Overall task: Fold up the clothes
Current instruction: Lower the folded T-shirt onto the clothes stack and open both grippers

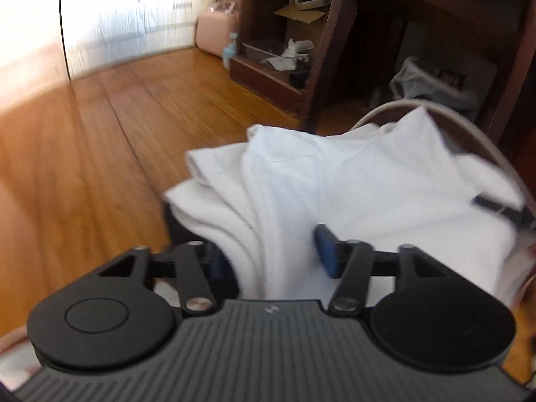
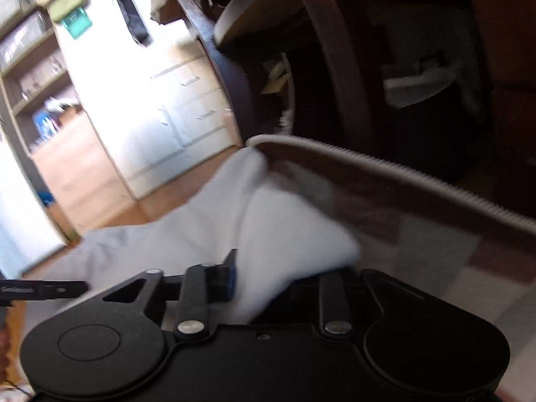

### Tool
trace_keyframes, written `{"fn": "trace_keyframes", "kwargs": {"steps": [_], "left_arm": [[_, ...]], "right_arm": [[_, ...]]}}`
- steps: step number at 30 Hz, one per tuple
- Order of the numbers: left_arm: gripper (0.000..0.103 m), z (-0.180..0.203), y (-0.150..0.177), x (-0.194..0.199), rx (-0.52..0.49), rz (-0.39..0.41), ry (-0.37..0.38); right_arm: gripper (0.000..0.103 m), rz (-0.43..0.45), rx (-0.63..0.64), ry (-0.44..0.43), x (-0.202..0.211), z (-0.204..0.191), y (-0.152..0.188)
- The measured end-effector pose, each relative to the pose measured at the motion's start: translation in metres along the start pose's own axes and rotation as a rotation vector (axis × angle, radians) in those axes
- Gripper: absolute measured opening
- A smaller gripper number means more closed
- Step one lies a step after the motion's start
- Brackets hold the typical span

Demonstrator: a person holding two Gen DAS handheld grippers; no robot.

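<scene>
1. the left gripper [image 1: 271,251] sits at the lower centre of the left wrist view; its jaws are clamped on a bunched fold of the white garment [image 1: 335,181], which passes between the blue pads.
2. the white garment fills the centre and right of that frame, draped in thick folds over a surface edged with pale piping [image 1: 385,109].
3. the right gripper [image 2: 264,281] is at the lower centre of its view, jaws closed on a corner of the white garment [image 2: 207,231].
4. in the upper centre of the left view, a dark wooden shelf unit [image 1: 268,77] holds a cardboard box [image 1: 301,13], a grey tray [image 1: 258,50] and crumpled white paper [image 1: 294,52].
5. a pink bin [image 1: 214,31] stands on the wooden floor [image 1: 100,134], just left of the shelf.
</scene>
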State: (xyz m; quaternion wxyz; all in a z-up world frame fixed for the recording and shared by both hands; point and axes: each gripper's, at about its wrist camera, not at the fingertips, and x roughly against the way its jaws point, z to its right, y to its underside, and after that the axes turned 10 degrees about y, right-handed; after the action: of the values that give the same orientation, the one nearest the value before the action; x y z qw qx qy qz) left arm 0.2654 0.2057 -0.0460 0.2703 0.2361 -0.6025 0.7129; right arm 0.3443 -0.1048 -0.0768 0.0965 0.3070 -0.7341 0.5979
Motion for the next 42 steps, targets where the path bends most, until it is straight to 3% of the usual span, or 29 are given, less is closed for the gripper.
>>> {"fn": "trace_keyframes", "kwargs": {"steps": [4, 6, 7, 8, 11, 14, 17, 19, 21, 26, 29, 31, 33, 35, 38, 41, 42], "left_arm": [[0.061, 0.019, -0.009, 0.017, -0.185, 0.03, -0.144], [0.059, 0.024, -0.014, 0.034, -0.231, 0.081, -0.221], [0.059, 0.025, -0.018, 0.045, -0.244, 0.119, -0.231], [0.059, 0.026, -0.019, 0.051, -0.249, 0.14, -0.21], [0.059, 0.027, -0.012, 0.037, -0.238, 0.082, -0.109], [0.059, 0.029, -0.005, 0.024, -0.227, 0.024, -0.007], [0.059, 0.03, 0.001, 0.01, -0.215, -0.034, 0.094], [0.06, 0.031, 0.008, 0.002, -0.207, -0.069, 0.148], [0.06, 0.026, 0.024, 0.0, -0.205, -0.081, 0.132], [0.06, 0.029, 0.041, 0.007, -0.245, -0.071, 0.09], [0.06, 0.027, 0.043, 0.009, -0.243, -0.072, 0.066], [0.06, 0.023, 0.04, 0.009, -0.22, -0.083, 0.073], [0.058, 0.021, 0.032, 0.013, -0.222, -0.08, 0.083], [0.058, 0.021, 0.024, 0.027, -0.243, -0.024, 0.109], [0.061, 0.013, 0.001, 0.038, -0.2, 0.067, 0.159], [0.061, -0.001, -0.028, 0.017, -0.118, 0.061, 0.207], [0.061, -0.006, -0.033, 0.003, -0.109, 0.042, 0.169]], "right_arm": [[0.04, 0.084, 0.064, 0.126, 0.03, -0.008, -0.009], [0.043, 0.17, 0.126, 0.272, 0.045, -0.015, -0.012], [0.046, 0.196, 0.143, 0.293, 0.05, -0.016, -0.015], [0.046, 0.207, 0.15, 0.275, 0.055, -0.016, -0.018], [0.045, 0.098, 0.183, -0.003, 0.051, -0.024, -0.031], [0.045, 0.043, 0.289, -0.132, 0.034, -0.051, -0.028], [0.052, 0.016, 0.419, -0.074, 0.01, -0.068, -0.007], [0.074, 0.033, 0.413, -0.051, 0.004, -0.061, 0.008], [0.074, 0.027, 0.322, -0.091, 0.004, -0.04, 0.019], [0.074, 0.056, 0.274, -0.094, 0.013, -0.024, 0.03], [0.072, 0.03, 0.207, -0.092, 0.012, -0.019, 0.021], [0.06, 0.004, 0.123, -0.08, 0.013, -0.015, 0.011], [0.059, 0.0, 0.05, -0.078, 0.009, -0.013, -0.006], [0.06, -0.007, 0.091, -0.102, 0.003, -0.024, -0.024], [0.059, -0.101, 0.27, -0.083, -0.025, -0.058, -0.042], [0.059, -0.178, 0.289, -0.02, -0.064, -0.065, -0.052], [0.059, -0.197, 0.267, -0.003, -0.076, -0.062, -0.055]]}}
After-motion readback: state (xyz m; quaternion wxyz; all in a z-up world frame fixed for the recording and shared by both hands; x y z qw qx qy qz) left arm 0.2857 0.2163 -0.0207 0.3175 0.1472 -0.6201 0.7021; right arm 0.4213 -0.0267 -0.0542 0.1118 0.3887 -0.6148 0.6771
